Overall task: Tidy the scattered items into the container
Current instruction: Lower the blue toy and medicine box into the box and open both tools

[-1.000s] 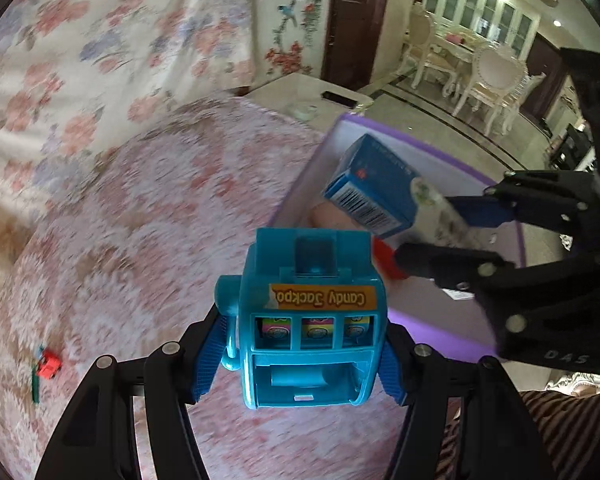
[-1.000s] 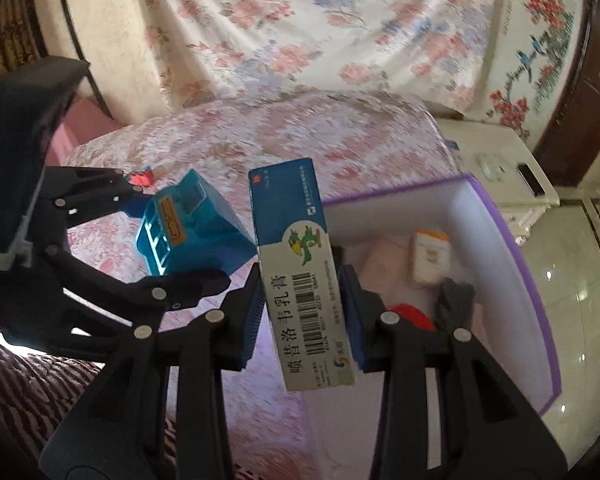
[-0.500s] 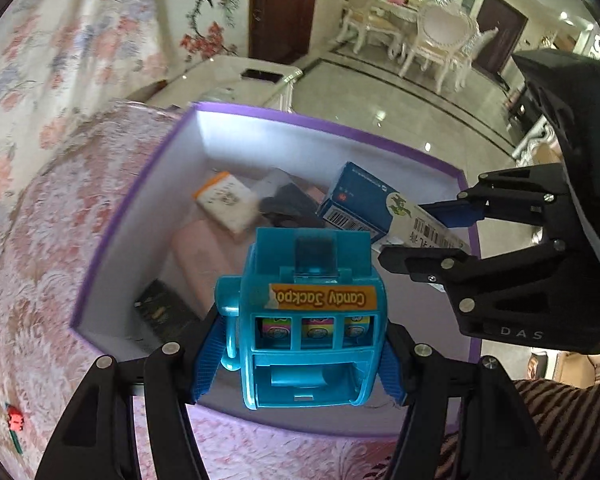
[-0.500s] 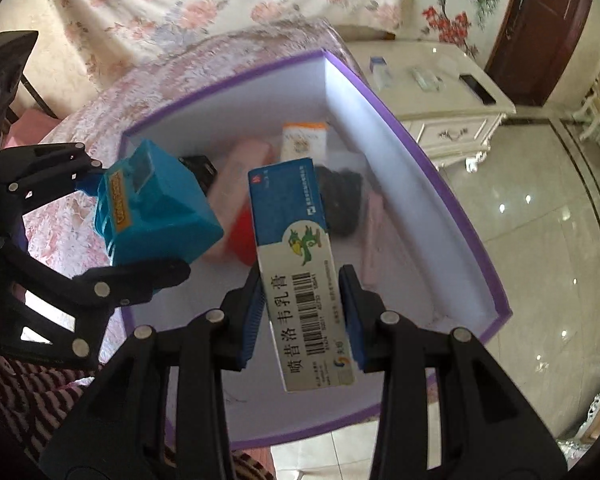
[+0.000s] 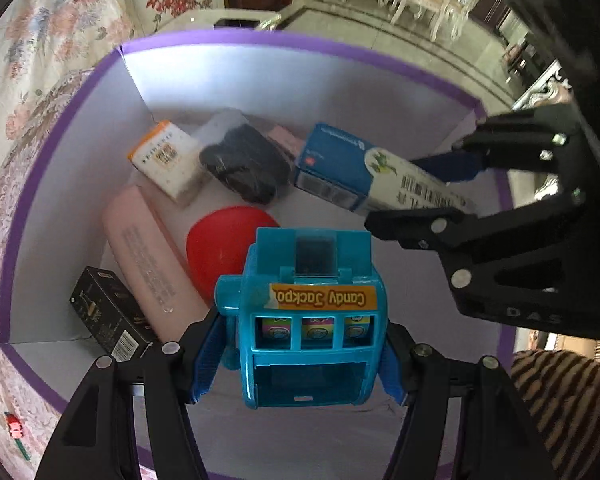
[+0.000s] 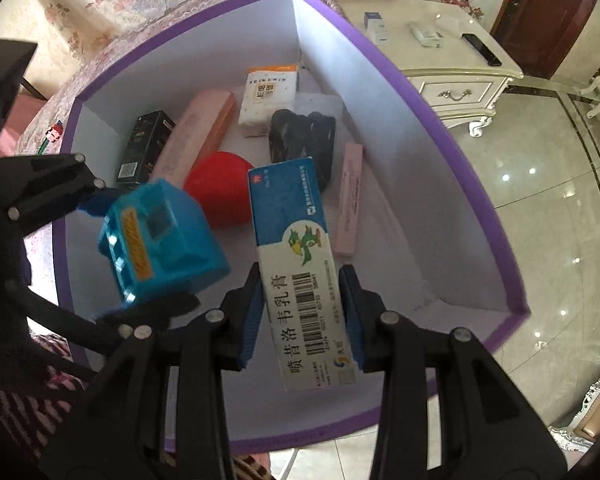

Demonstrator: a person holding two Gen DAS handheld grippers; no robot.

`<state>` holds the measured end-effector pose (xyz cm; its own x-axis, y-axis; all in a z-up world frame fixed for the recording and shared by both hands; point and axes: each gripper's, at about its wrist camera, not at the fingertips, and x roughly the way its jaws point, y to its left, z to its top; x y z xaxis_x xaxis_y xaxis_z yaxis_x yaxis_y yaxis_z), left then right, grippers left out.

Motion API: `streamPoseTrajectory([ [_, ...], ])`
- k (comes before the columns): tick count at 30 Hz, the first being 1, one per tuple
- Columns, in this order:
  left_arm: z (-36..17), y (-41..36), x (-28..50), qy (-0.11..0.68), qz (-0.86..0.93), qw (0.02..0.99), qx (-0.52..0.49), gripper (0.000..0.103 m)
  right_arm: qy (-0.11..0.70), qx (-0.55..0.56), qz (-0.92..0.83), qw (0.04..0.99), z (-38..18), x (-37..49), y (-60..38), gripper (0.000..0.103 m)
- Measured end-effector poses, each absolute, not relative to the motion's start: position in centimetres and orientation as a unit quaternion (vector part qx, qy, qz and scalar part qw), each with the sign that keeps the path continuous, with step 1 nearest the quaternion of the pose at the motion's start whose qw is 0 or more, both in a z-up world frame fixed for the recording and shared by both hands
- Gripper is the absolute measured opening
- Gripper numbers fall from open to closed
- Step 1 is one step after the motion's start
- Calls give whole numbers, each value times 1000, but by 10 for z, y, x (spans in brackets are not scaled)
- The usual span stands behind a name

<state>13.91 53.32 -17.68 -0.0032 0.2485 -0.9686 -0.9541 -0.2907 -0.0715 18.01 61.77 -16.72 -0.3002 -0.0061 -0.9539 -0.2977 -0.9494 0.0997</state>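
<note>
Left gripper (image 5: 300, 356) clamps toy (image 5: 306, 320), upright. Right gripper (image 6: 302, 312) clamps carton (image 6: 300, 264), long axis pointing down into box (image 6: 440, 128).

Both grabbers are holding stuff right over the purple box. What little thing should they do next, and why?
Probably open the jaws and let go. The left gripper is shut on the blue Candy Jackpot toy and the right gripper on the blue-and-white medicine box. Both hang inside the purple-rimmed box, over bare floor near the red ball, so they should drop in.
</note>
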Motion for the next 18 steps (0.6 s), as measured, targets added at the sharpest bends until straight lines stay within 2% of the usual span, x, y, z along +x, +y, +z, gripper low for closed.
streamPoseTrajectory([
  [18,-197,514,136,369,621,436,-536,66,103,-625,772,57,-183,169,614,40],
])
